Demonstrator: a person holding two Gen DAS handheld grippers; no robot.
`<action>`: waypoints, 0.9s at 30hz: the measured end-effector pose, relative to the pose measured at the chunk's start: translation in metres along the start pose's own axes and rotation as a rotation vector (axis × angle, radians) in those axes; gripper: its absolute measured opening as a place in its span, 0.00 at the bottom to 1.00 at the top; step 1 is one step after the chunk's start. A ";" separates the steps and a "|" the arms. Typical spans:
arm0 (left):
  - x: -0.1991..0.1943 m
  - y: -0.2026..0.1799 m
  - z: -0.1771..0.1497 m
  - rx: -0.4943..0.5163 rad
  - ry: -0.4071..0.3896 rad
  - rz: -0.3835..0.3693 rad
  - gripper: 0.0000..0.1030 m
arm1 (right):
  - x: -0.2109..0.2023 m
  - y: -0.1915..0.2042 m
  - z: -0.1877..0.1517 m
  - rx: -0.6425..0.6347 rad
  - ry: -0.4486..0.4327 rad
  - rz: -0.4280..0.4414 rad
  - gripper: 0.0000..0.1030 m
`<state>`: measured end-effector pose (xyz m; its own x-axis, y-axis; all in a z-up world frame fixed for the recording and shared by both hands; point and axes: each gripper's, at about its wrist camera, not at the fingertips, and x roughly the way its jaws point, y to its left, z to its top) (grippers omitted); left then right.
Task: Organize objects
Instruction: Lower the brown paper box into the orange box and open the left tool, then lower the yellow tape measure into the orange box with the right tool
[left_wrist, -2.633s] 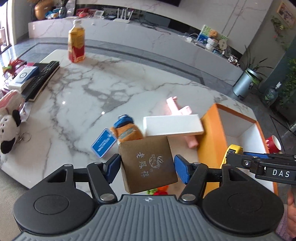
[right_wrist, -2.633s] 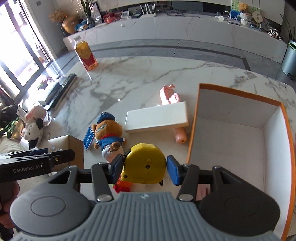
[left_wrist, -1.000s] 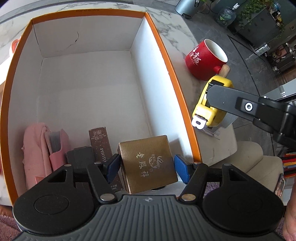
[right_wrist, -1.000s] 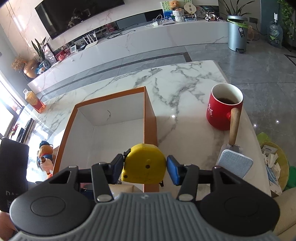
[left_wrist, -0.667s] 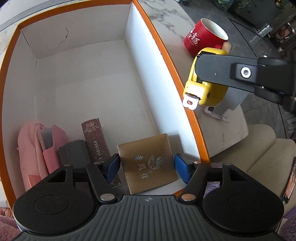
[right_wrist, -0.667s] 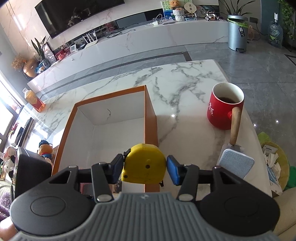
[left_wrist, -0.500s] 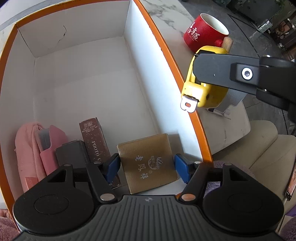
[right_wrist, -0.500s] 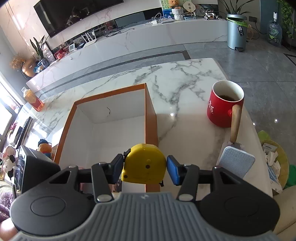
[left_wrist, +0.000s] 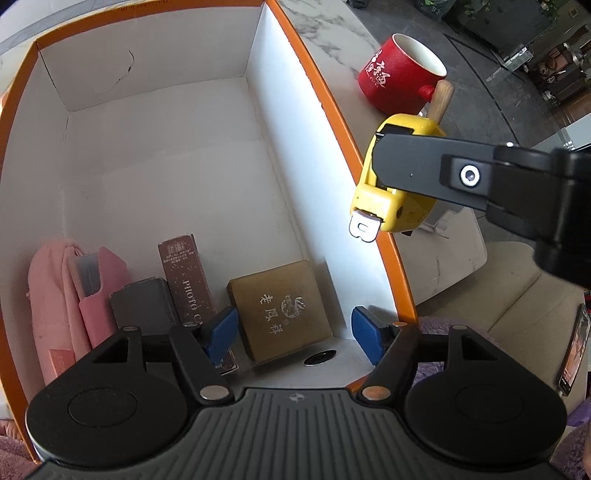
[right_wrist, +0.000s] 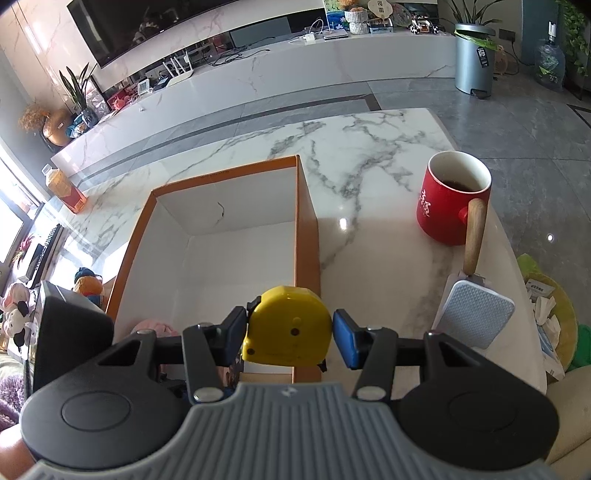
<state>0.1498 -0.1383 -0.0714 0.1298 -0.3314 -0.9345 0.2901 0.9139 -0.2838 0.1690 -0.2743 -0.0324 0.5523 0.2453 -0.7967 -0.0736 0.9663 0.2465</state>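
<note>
An orange-rimmed box (left_wrist: 325, 110) with white walls lies below me; it also shows in the right wrist view (right_wrist: 306, 229). My left gripper (left_wrist: 291, 330) is open above its near corner. A brown square box (left_wrist: 280, 308) lies free on the floor there, beside a maroon photo box (left_wrist: 186, 277), a grey box (left_wrist: 142, 308) and a pink pouch (left_wrist: 55, 288). My right gripper (right_wrist: 290, 332) is shut on a yellow tape measure (right_wrist: 290, 328), held over the box's right wall; the tape measure (left_wrist: 399, 192) also shows in the left wrist view.
A red mug (right_wrist: 452, 201) with dark liquid and a wooden-handled brush (right_wrist: 472, 291) stand on the marble table (right_wrist: 369, 155) right of the box. A plush toy (right_wrist: 86, 284) lies left of it. A drink bottle (right_wrist: 64, 188) stands at the far left.
My left gripper has opened and let go of the brown box, which now rests in the orange box. The right gripper with the tape measure has drifted slightly toward the box.
</note>
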 end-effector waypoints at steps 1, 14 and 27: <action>-0.006 0.000 -0.002 0.007 -0.017 -0.001 0.78 | -0.001 0.001 0.000 -0.002 0.000 0.000 0.51; -0.093 0.034 -0.006 0.047 -0.240 0.144 0.75 | 0.008 0.028 0.004 -0.092 0.044 0.014 0.52; -0.089 0.061 0.013 -0.004 -0.348 0.155 0.73 | 0.059 0.057 0.009 -0.220 0.185 -0.087 0.51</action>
<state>0.1686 -0.0556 -0.0025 0.4862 -0.2482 -0.8379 0.2386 0.9601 -0.1460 0.2047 -0.2056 -0.0600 0.4055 0.1517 -0.9014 -0.2220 0.9729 0.0639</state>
